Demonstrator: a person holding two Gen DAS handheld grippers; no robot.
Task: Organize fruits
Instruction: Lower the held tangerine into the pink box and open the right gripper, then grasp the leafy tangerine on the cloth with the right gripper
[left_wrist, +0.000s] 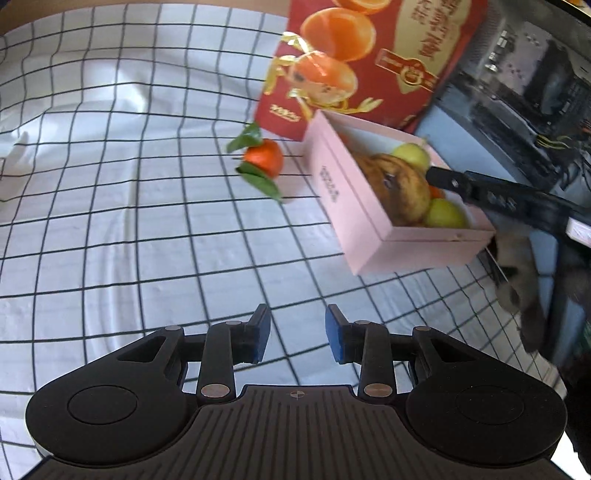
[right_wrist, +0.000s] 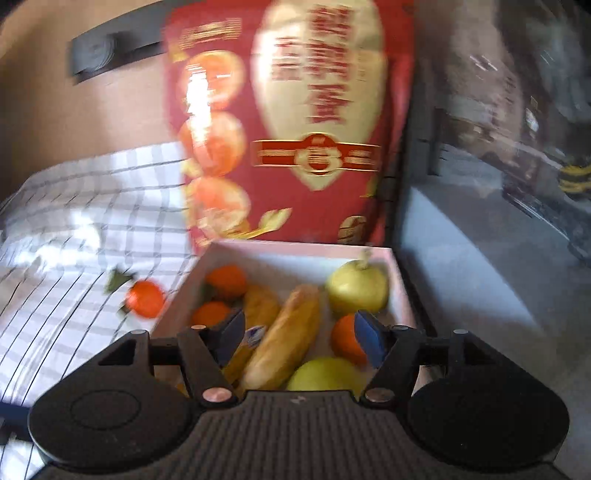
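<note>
A tangerine with green leaves (left_wrist: 264, 157) (right_wrist: 145, 298) lies on the checked cloth, left of a pink box (left_wrist: 332, 184) (right_wrist: 295, 251). In the box lie bananas (right_wrist: 288, 339) (left_wrist: 395, 184), green apples (right_wrist: 356, 288) (left_wrist: 443, 214) and tangerines (right_wrist: 226, 281). My left gripper (left_wrist: 297, 334) hovers open over bare cloth, nearer than the box, with nothing between its blue pads. My right gripper (right_wrist: 299, 336) stands open above the box's near end, over the bananas and gripping nothing. In the left wrist view one of its fingers (left_wrist: 443, 179) reaches in over the fruit.
A tall red gift carton (left_wrist: 369, 55) (right_wrist: 295, 129) printed with oranges stands right behind the pink box. To the right of the box the cloth ends at a grey ledge (right_wrist: 461, 277) and a dark glass panel. A white object (left_wrist: 14, 166) sits at the far left.
</note>
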